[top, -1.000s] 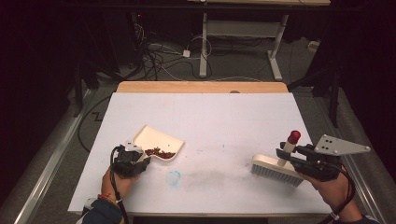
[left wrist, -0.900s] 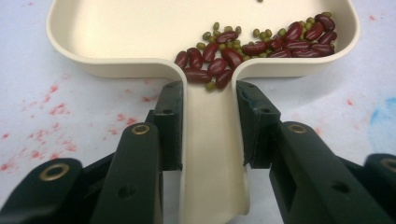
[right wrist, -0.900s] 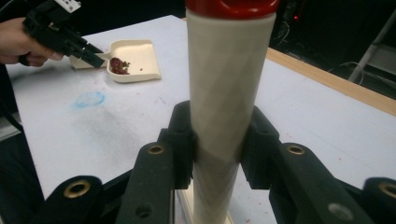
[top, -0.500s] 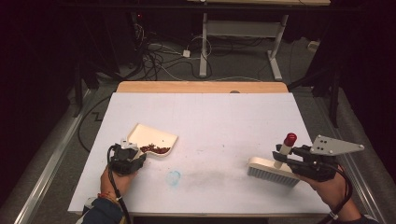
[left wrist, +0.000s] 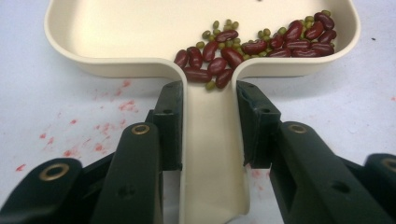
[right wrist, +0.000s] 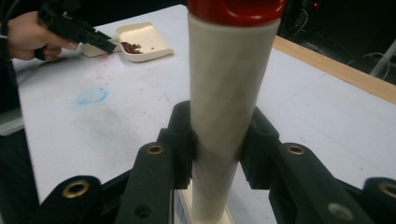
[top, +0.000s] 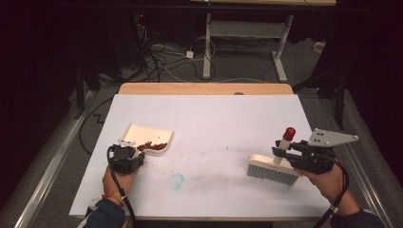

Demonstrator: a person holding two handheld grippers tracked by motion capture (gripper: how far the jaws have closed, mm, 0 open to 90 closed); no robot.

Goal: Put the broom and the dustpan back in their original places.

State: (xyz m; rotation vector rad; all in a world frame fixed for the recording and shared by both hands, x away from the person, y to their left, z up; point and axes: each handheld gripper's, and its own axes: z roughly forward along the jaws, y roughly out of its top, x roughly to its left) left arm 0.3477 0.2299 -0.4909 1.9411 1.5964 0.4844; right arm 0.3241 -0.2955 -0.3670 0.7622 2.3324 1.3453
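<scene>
Since a second ago the cream dustpan (top: pixel 148 141) has slid toward the left edge of the surface (top: pixel 218 118) and a little nearer the person, and the left hand-held gripper (top: pixel 134 152) has gone with it. The brush (top: pixel 273 167) and the right hand-held gripper (top: pixel 281 153) have also eased slightly leftward.

The left hand-held gripper (left wrist: pixel 208 112) is clenched on the dustpan's flat handle (left wrist: pixel 210 154), one jaw pressed against each side of it. The pan (left wrist: pixel 140 32) lies flat on the surface, and a small heap of dark red beans (left wrist: pixel 261 44) mixed with little green ones (left wrist: pixel 222 25) sits against its back wall and spills into the mouth of the handle. Faint red smears (left wrist: pixel 93 135) mark the white surface just beside the handle.

The right hand-held gripper (right wrist: pixel 216 144) grasps the brush's upright cream handle (right wrist: pixel 224 84), which ends in a red cap (top: pixel 289 132). The brush head rests bristles-down on the surface at the right, well apart from the dustpan. A pale blue ring mark (top: pixel 177 181) and a grey smudge (top: pixel 218 179) lie between the two tools, nearer the person's edge. In the right gripper view the other hand (right wrist: pixel 28 35) and its gripper show farther off, at the dustpan (right wrist: pixel 140 41).
</scene>
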